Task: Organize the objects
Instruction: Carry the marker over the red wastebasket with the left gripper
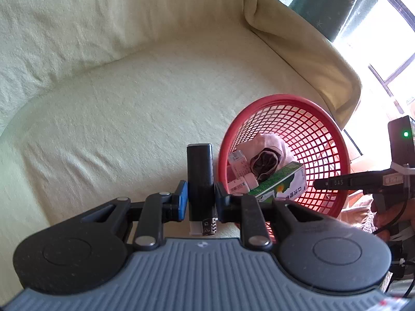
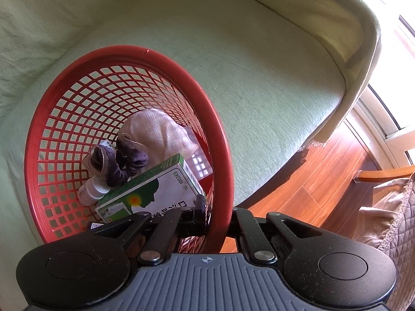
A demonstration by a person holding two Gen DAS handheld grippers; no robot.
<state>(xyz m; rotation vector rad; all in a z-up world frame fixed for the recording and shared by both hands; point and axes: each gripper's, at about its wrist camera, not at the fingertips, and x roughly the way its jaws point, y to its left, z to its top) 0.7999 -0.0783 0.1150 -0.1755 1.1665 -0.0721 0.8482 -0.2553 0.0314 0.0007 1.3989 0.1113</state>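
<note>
Landmark: the red mesh basket (image 2: 129,59), sitting tilted on the pale green sofa cover (image 1: 116,108).
My left claw (image 1: 200,197): pinched on a black combination lock case (image 1: 199,171), its number dials (image 1: 209,226) showing at the near end; blue pads (image 1: 183,199) press its sides.
Lock case: upright between my fingers, just left of the basket's rim and outside it, above the sofa seat.
My right claw (image 2: 216,223): clamped tight on the basket's near rim, one finger inside the mesh wall, the other outside.
Green-and-white medicine box (image 2: 153,191): inside the basket, lying against the near wall, close to my right claw.
Small white bottle (image 2: 90,190): in the basket, just left of the box.
Dark rolled sock (image 2: 122,163): in the basket, behind the box, resting on the bottle.
Pink-white cloth pouch (image 2: 158,132): in the basket, behind the sock.
Wooden floor (image 2: 311,181): to the right of the basket, past the sofa edge.
</note>
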